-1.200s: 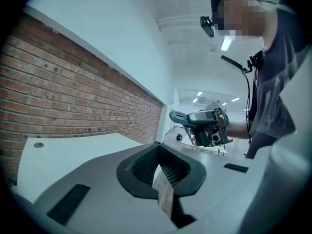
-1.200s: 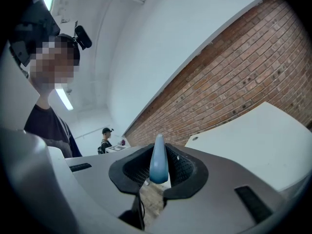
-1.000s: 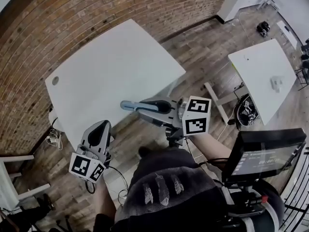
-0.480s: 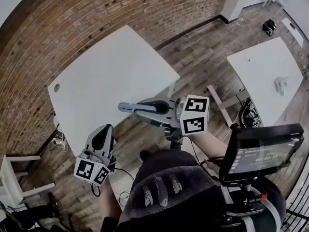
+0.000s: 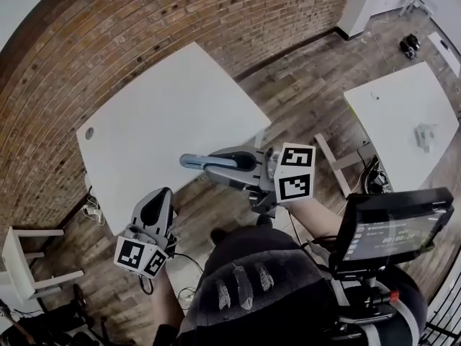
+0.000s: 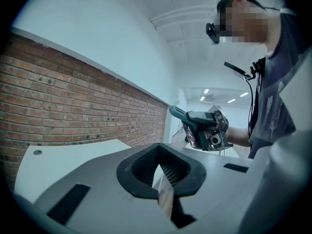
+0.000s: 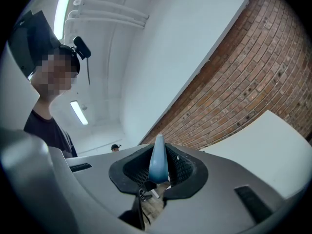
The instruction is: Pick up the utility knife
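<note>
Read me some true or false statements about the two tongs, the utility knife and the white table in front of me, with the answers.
1. The right tongs are closed on the utility knife. True.
2. The left tongs are wide open. False: their jaws are together, with nothing between them.
3. The utility knife lies on the white table. False: it is held in the air by the right tongs, its blue body sticking out past the jaws.
4. A brick wall runs along the far side of the white table. True.
5. The left tongs hold a second knife. False: they are empty.
</note>
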`<action>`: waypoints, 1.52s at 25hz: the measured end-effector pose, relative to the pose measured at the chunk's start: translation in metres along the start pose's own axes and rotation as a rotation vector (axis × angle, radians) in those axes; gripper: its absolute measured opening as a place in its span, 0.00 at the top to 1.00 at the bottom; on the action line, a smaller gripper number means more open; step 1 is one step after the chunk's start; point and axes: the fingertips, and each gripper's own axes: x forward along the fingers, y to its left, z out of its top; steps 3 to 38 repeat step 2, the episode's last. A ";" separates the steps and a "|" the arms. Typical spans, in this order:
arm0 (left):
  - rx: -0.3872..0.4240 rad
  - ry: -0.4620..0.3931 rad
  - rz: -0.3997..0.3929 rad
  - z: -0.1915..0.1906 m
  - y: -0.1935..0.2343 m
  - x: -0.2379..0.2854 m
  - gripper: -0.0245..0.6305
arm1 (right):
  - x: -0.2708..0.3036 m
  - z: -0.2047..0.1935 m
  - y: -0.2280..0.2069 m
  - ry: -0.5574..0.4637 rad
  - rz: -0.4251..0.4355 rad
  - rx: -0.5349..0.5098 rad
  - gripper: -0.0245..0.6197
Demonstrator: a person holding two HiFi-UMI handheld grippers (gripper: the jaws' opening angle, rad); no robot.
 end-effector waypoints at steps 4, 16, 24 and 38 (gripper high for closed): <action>-0.001 0.002 0.001 0.000 0.003 -0.001 0.97 | 0.002 0.000 -0.001 0.000 -0.004 0.001 0.86; -0.001 0.002 0.001 0.000 0.003 -0.001 0.97 | 0.002 0.000 -0.001 0.000 -0.004 0.001 0.86; -0.001 0.002 0.001 0.000 0.003 -0.001 0.97 | 0.002 0.000 -0.001 0.000 -0.004 0.001 0.86; -0.001 0.002 0.001 0.000 0.003 -0.001 0.97 | 0.002 0.000 -0.001 0.000 -0.004 0.001 0.86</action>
